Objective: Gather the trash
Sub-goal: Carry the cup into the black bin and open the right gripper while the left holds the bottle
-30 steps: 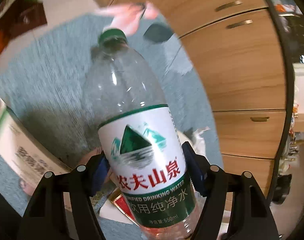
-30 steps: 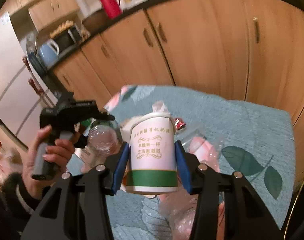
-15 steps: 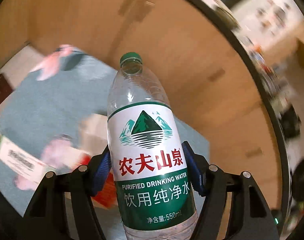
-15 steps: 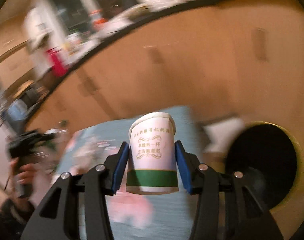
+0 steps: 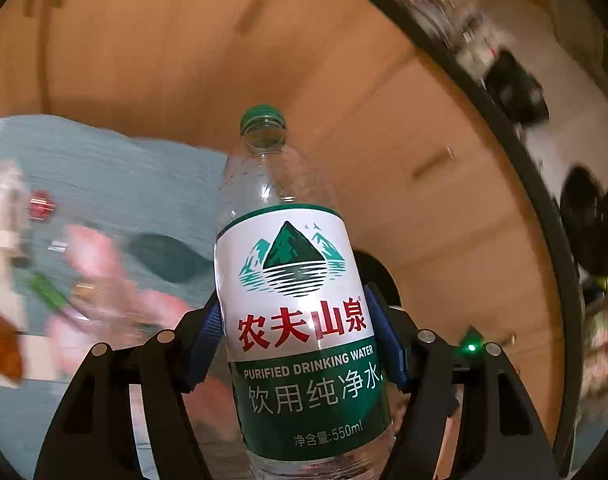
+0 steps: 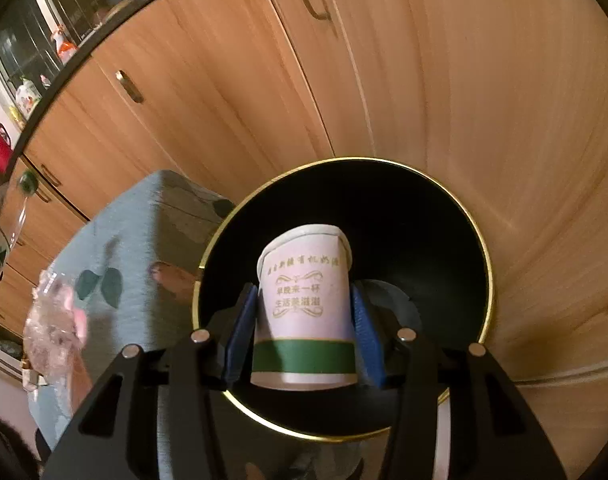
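Cup: a white paper cup (image 6: pixel 304 312) with a green band is clamped upright between the blue pads (image 6: pixel 240 332) of the right tongs (image 6: pixel 304 334) and is held just over the mouth of the bin.
Bin: a round black bin (image 6: pixel 431 232) with a gold rim is seen from above, right of the counter and close to the wooden cabinets (image 6: pixel 224 80).
Bottle: a clear bottle (image 5: pixel 292 312) with a green cap and a white-and-green label is clamped at its label by the left tongs (image 5: pixel 294 340), cap pointing away from the camera.
Counter: a teal cloth with leaf print covers the counter (image 6: pixel 144 240); crumpled plastic wrap (image 6: pixel 56 328) lies at its near left.
Left view: the cloth and the litter on it are blurred; a small red scrap (image 5: pixel 42 206) can be made out at far left.
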